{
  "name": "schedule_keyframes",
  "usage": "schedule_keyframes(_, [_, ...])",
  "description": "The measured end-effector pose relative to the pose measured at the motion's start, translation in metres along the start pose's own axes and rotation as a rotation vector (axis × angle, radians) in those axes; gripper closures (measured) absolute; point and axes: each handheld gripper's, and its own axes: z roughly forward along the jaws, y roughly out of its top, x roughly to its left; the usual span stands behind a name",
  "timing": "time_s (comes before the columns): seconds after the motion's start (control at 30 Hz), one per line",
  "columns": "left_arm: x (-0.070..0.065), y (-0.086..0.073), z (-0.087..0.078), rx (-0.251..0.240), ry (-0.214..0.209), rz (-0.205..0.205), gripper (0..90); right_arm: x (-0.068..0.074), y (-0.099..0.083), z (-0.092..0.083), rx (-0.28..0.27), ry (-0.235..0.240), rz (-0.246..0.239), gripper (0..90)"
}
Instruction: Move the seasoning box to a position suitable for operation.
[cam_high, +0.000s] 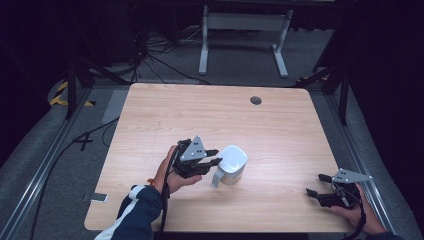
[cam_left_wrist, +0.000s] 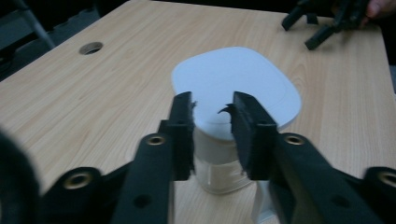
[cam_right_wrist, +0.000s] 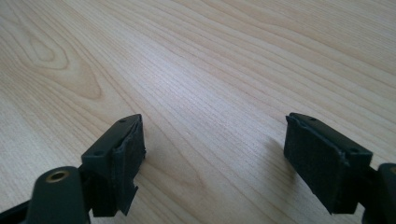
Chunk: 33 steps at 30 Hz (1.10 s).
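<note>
Left hand-held gripper (cam_high: 214, 156), its black jaws narrowed to a small gap, reaches from the left toward a white lidded jug (cam_high: 231, 165) standing upright on the tabletop (cam_high: 280, 125). In the left gripper view (cam_left_wrist: 212, 116) the two pads frame the near edge of the jug's (cam_left_wrist: 236, 88) rounded-square white lid, with a strip of lid showing between them; whether the pads press on anything cannot be told, so the grip is left undecided. The jug's paler body sits below the lid, and in the high view its handle shows at the lower left, on the side facing the gripper. The jug stands a little toward the near edge of the tabletop and slightly left of its middle, well apart from every corner.

A hand (cam_high: 172, 172) in a dark sleeve with white stripes carries this gripper, and a grey three-cornered plate tops it.

Right hand-held gripper (cam_high: 316, 184) lies near the tabletop's near right corner, held by the other hand (cam_high: 357, 212), jaws standing wide apart with nothing between them. In the right gripper view (cam_right_wrist: 212, 154) bare wood grain (cam_right_wrist: 210, 70) lies between the two pads. A round cable hole (cam_high: 255, 100) sits near the far edge of the tabletop.
</note>
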Motion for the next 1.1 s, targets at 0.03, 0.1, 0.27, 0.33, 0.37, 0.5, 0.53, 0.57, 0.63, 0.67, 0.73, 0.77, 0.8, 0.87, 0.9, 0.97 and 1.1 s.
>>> schedule_keyframes(0.03, [-0.0006, 0.0004, 0.0015, -0.003, -0.003, -0.002, 79.6, 0.0, 0.0, 0.0, 0.0, 0.0, 0.0, 20.3])
schedule_keyframes(0.1, [-0.0012, 0.0014, 0.0039, -0.011, -0.026, -0.001, 83.4, 0.0, 0.0, 0.0, 0.0, 0.0, 0.0, 20.3])
schedule_keyframes(0.27, [-0.005, 0.0031, 0.0072, -0.014, -0.053, 0.008, 88.6, 0.0, 0.0, 0.0, -0.001, 0.0, 0.0, 20.3])
schedule_keyframes(0.33, [-0.0065, 0.003, 0.007, -0.017, -0.06, 0.002, 89.3, 0.0, 0.0, 0.0, 0.0, 0.0, 0.0, 20.3])
schedule_keyframes(0.37, [-0.0072, 0.0029, 0.007, -0.019, -0.063, -0.001, 89.3, 0.0, 0.0, 0.0, 0.0, 0.0, 0.0, 20.3])
schedule_keyframes(0.5, [-0.0083, 0.0031, 0.0079, -0.02, -0.073, -0.006, 89.5, 0.0, 0.0, 0.0, 0.0, 0.0, 0.0, 20.3])
schedule_keyframes(0.53, [-0.0086, 0.0025, 0.0087, -0.031, -0.08, -0.019, 89.6, 0.0, 0.0, 0.0, 0.0, 0.0, 0.0, 20.3])
schedule_keyframes(0.57, [-0.0079, 0.002, 0.0087, -0.033, -0.088, -0.018, 89.7, 0.0, 0.0, 0.0, 0.0, 0.0, 0.0, 20.3])
schedule_keyframes(0.63, [-0.0074, 0.0015, 0.0087, -0.036, -0.091, -0.013, 89.7, 0.0, 0.0, 0.0, 0.0, 0.0, 0.0, 20.3])
schedule_keyframes(0.67, [-0.0075, 0.0012, 0.009, -0.041, -0.096, -0.023, 89.7, 0.0, 0.0, 0.0, 0.0, 0.0, 0.0, 20.3])
schedule_keyframes(0.73, [-0.0078, 0.0009, 0.0096, -0.048, -0.104, -0.024, 89.8, 0.0, 0.0, 0.0, 0.0, 0.0, 0.0, 20.3])
schedule_keyframes(0.77, [-0.0082, 0.0011, 0.0094, -0.046, -0.103, -0.021, 89.9, 0.0, 0.0, 0.0, 0.0, 0.0, 0.0, 20.3])
schedule_keyframes(0.8, [-0.0086, 0.001, 0.0092, -0.045, -0.1, -0.02, 89.8, 0.0001, 0.0, 0.0, 0.0, 0.0, 0.0, 20.3])
schedule_keyframes(0.87, [-0.0082, -0.0002, 0.0084, -0.05, -0.105, -0.027, 89.8, 0.0001, 0.0, 0.0, 0.0, 0.0, 0.0, 20.3])
schedule_keyframes(0.9, [-0.0071, -0.0008, 0.0077, -0.05, -0.108, -0.027, 89.9, 0.0, 0.0, 0.0, 0.0, 0.0, 0.0, 20.3])
schedule_keyframes(0.97, [-0.0057, -0.002, 0.0073, -0.057, -0.112, -0.034, 89.9, 0.0, 0.0, 0.0, 0.0, 0.0, 0.0, 20.3])
schedule_keyframes(1.1, [-0.0065, -0.0028, 0.0056, -0.054, -0.109, -0.033, 89.9, 0.0, 0.0, 0.0, 0.0, 0.001, 0.0, 20.3])
